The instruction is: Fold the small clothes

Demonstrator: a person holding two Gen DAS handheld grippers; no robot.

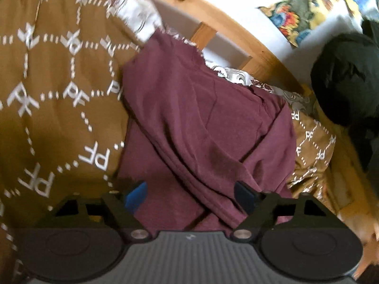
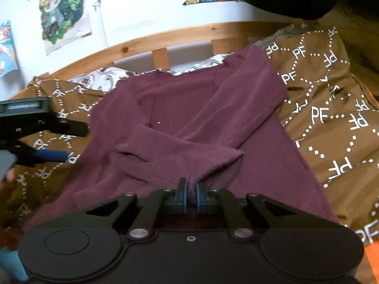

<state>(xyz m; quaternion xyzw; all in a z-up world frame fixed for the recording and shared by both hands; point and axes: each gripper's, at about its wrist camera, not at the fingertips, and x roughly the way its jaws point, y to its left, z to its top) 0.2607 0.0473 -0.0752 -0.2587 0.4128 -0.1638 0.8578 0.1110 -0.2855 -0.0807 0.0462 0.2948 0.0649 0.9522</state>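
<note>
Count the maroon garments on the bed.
1: the maroon garment lies mid-bed on the brown bedspread, the right hand-held gripper pinching its near fold. Others may lie out of view.

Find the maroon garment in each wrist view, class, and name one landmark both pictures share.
Left wrist view: the maroon garment fills the centre, running down between the open fingers.
Right wrist view: maroon garment spreads across the centre; its near fold is pinched.
Shared landmark: the wooden bed rail behind it.
</note>
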